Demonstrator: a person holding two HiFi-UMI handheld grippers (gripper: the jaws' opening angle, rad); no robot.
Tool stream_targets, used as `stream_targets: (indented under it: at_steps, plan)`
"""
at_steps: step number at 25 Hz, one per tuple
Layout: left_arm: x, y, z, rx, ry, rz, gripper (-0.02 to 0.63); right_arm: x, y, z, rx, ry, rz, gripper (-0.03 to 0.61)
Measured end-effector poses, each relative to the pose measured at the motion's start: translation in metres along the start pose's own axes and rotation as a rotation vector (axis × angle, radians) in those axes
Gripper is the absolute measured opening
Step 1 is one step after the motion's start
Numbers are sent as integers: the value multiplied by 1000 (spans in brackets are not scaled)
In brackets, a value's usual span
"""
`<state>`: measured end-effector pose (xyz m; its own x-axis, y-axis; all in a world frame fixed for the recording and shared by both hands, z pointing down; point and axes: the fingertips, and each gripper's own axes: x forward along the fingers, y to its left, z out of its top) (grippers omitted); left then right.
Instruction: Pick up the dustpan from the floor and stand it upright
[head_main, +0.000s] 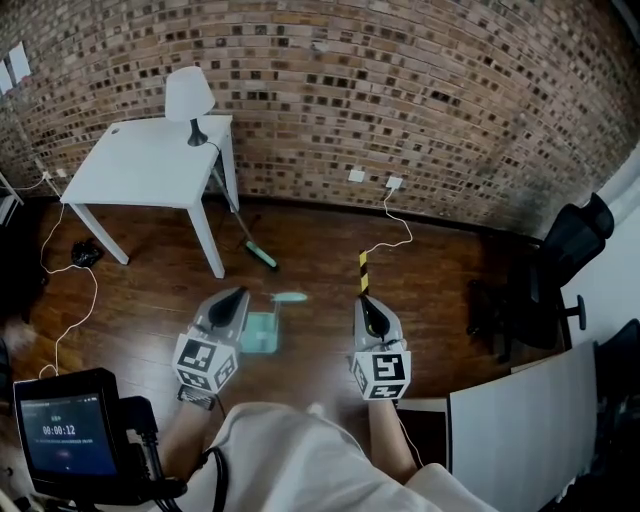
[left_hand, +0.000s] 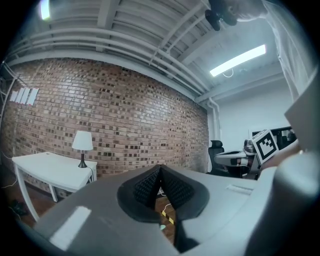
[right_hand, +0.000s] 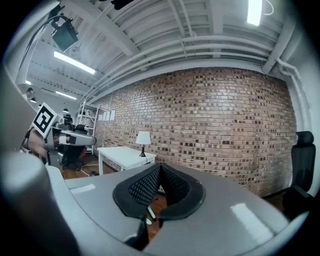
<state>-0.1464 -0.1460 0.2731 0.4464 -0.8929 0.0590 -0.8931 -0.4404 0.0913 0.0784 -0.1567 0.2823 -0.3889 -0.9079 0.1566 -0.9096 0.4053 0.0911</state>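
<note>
As seen from the head view, item one: dustpan (head_main: 262, 334) — mint green, lying on the wood floor (head_main: 320, 240), handle toward the brick wall (head_main: 450, 100), between the two grippers and touched by neither. Left gripper (head_main: 239, 294): jaws together, nothing between them, overlapping the pan's left edge in that view. Right gripper (head_main: 367, 302): jaws likewise closed and empty, just beside a yellow-black striped strip (head_main: 363, 270). Broom (head_main: 250, 240) — leaning at the white table (head_main: 140, 170), which bears a lamp (head_main: 189, 100).
</note>
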Motion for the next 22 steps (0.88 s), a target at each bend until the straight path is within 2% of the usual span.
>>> stream_targets:
  at_steps: [3, 5, 10, 12, 16, 22]
  plan:
    - [-10, -14, -4, 17, 15, -25, -3, -16, -4, 0, -26, 1, -45, 12]
    - [-12, -8, -12, 18, 41, -53, -3, -15, 1, 2, -43, 7, -74, 14]
    - [-36, -7, -30, 8, 57, -119, -3, -30, 15, -8, 39, 20, -104, 12]
    - [-48, -13, -35, 5, 56, -112, -3, -44, 22, -11, 54, 5, -92, 12]
    - [-80, -26, -34, -1, 45, -69, -3, -77, 36, -3, 1, -40, -63, 12]
    - [-140, -71, -28, 21, 25, -34, -3, -144, 47, 3, -9, -39, -44, 14]
